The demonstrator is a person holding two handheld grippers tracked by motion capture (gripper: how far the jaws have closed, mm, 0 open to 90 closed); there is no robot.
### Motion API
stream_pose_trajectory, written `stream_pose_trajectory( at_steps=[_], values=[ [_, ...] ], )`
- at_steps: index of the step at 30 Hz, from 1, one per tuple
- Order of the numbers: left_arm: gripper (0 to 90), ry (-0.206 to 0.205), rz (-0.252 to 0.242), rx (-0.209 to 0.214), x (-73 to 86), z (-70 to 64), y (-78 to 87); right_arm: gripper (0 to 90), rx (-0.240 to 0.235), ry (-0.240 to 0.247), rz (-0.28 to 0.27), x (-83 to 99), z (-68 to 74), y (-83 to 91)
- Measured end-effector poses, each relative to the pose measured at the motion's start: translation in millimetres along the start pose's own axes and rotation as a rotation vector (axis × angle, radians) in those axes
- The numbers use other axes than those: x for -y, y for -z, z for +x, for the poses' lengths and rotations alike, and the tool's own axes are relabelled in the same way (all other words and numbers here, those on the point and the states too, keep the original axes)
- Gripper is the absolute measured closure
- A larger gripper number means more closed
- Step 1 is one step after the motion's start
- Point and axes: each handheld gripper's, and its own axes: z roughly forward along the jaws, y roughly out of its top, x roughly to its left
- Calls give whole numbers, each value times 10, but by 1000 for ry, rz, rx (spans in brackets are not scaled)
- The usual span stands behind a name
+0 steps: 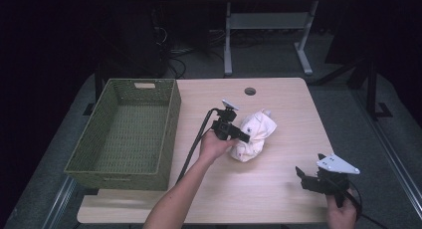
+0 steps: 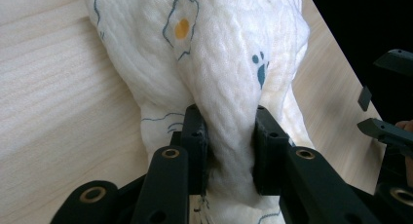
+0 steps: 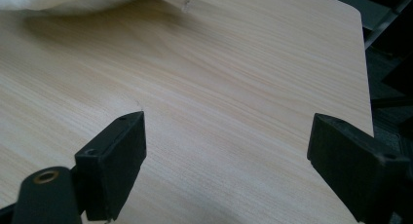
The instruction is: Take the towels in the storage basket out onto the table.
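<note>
Light wood table (image 1: 278,154): green woven basket (image 1: 124,132) left, white cloth (image 1: 254,134) centre.

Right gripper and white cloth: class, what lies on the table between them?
Nothing: in the high view, only bare table lies between the open right gripper and the white cloth.

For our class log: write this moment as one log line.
left gripper: shut on white cloth | right gripper: open, over table | basket: empty
</note>
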Motion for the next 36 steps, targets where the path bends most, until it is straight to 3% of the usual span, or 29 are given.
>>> stream_pose_trajectory(
  at_steps=[5, 16, 18, 29, 36],
  values=[
    [661, -6, 6, -30, 22, 25, -12, 139, -2, 1, 1, 0, 1, 0],
    [548, -2, -11, -29, 62, -4, 11, 139, -1, 1, 0, 0, 0, 0],
    [503, -17, -8, -52, 70, -34, 37, 139, 0, 1, 1, 0, 0, -2],
    [405, -74, -48, -88, 192, -93, 246, 139, 5, 8, 0, -8, 8, 0],
    [363, -88, -77, -58, 317, -96, 389, 139, 9, 8, 5, -9, 13, -4]
  ],
)
